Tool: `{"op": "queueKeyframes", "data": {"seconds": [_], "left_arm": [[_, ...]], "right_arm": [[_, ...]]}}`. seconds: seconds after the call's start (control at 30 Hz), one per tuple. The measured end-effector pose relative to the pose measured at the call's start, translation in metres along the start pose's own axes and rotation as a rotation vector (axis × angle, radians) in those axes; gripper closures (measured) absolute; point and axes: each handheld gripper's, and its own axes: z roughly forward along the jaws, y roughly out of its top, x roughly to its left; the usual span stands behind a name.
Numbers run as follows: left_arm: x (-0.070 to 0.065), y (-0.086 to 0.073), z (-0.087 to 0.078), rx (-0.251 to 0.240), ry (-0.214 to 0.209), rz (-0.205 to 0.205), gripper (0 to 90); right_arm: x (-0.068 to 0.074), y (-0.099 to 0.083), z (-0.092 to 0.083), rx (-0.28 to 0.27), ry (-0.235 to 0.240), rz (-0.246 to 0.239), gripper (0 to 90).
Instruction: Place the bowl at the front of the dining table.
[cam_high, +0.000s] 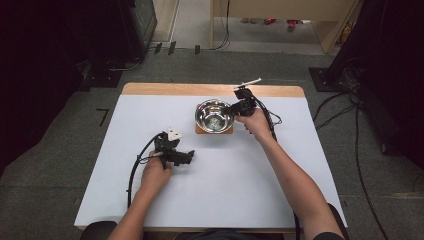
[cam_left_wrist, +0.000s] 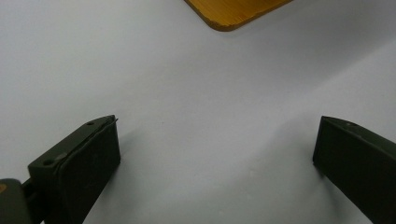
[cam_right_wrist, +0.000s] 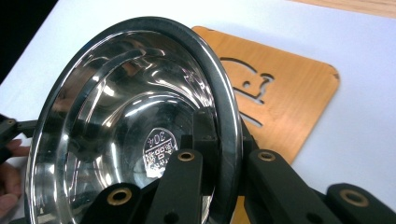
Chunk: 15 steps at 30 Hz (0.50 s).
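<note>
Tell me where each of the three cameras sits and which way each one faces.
High view: above the person's side, facing forward and down on the table; both forearms, left tongs, right tongs.
Left gripper view: rides the left tongs, facing the white tabletop; jaws wide apart.
Right gripper view: rides the right tongs, closed on the steel bowl rim.
Shared: the wooden board under the bowl shows in all three views.

Bowl (cam_high: 215, 116) and mat (cam_high: 201, 130) block the middle-far table (cam_high: 125, 140); elsewhere passable.
</note>
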Motion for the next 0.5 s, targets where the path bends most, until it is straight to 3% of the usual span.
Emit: {"op": "queueKeyframes", "data": {"seconds": [0.5], "left_arm": [[0.0, 0.0, 0.0, 0.001, 0.0, 0.002, 0.5]], "right_arm": [[-0.008, 0.0, 0.013, 0.001, -0.043, 0.023, 87.2]]}}
